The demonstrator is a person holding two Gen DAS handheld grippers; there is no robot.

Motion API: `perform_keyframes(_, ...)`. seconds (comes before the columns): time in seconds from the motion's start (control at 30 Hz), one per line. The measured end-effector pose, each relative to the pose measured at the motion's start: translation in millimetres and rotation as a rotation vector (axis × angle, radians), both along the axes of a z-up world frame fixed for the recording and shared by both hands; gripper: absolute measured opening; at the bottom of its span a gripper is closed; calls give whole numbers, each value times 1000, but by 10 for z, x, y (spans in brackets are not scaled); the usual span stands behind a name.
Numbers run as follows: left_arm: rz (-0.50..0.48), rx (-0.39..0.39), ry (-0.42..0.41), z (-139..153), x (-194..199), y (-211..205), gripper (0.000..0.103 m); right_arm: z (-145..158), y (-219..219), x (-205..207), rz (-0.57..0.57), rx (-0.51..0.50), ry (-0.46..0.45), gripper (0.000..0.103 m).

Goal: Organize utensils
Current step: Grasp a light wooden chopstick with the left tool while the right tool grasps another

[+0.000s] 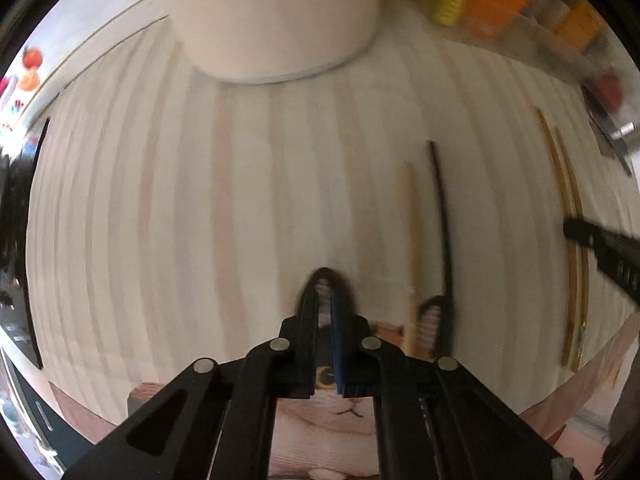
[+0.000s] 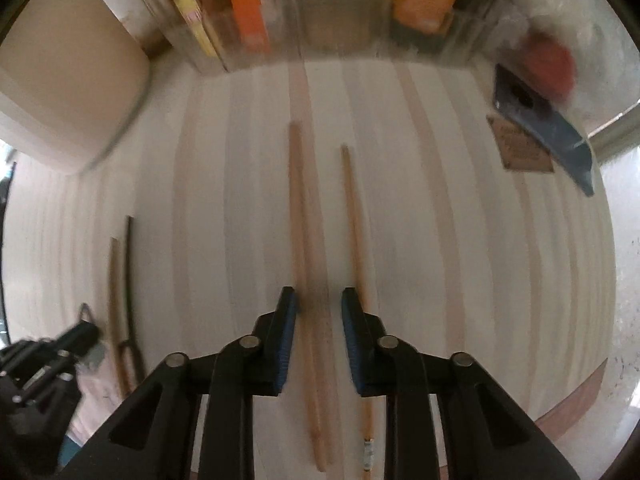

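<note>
On the pale striped table (image 2: 460, 240), two light wooden chopsticks lie lengthwise. The thicker one (image 2: 300, 216) runs between the fingers of my right gripper (image 2: 319, 304), whose blue pads stand apart and clear of it. The thinner one (image 2: 354, 224) lies just beside the right finger. My left gripper (image 1: 325, 284) points down at bare table with its fingers together; nothing shows clearly between them. To its right lie a wooden stick (image 1: 410, 240) and a black slotted utensil (image 1: 440, 220). The right gripper (image 1: 576, 232) shows at the far right over the chopsticks (image 1: 570, 200).
A large white cylindrical container (image 1: 276, 20) stands at the back. A clear organiser (image 2: 340, 28) holding orange and yellow boxes lines the back edge. A blue object (image 2: 560, 140), a red thing (image 2: 552, 68) and a brown card (image 2: 520, 148) sit at the right. Cat-print fabric (image 1: 332, 404) lies below the table's front edge.
</note>
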State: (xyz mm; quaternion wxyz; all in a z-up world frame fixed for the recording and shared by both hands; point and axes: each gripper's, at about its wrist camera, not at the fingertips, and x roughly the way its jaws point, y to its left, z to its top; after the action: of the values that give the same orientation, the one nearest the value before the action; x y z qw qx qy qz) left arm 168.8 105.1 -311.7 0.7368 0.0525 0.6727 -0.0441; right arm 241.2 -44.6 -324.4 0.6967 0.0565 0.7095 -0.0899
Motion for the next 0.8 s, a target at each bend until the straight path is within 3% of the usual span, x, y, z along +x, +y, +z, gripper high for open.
perform_keyframes(0.03, 16, -1, 4, 8, 8, 56, 4, 2, 28, -21, 8, -22, -9, 8)
perform_keyframes(0.17, 68, -53, 29, 37, 6, 234, 4, -35, 206, -176, 53, -6, 15, 8)
perform_keyframes(0.3, 141, -260, 90, 53, -42, 433, 6, -55, 287, -355, 56, 43, 43, 8)
perform_keyframes(0.37, 130, -297, 98, 74, -39, 400, 10, -68, 271, -412, 43, 55, 46, 8)
perform_keyframes(0.57, 41, -262, 100, 28, 5, 120, 12, -98, 252, -535, 36, 57, 53, 8)
perform_keyframes(0.67, 0, -208, 70, 22, 39, 41, 14, -131, 284, -427, 41, 48, 55, 8)
perform_keyframes(0.73, -19, -174, 55, 7, 3, 34, 6, -133, 294, -416, 41, 44, 57, 8)
perform_keyframes(0.8, -23, -153, 48, -16, 4, 14, 5, -148, 329, -419, 43, 37, 60, 8)
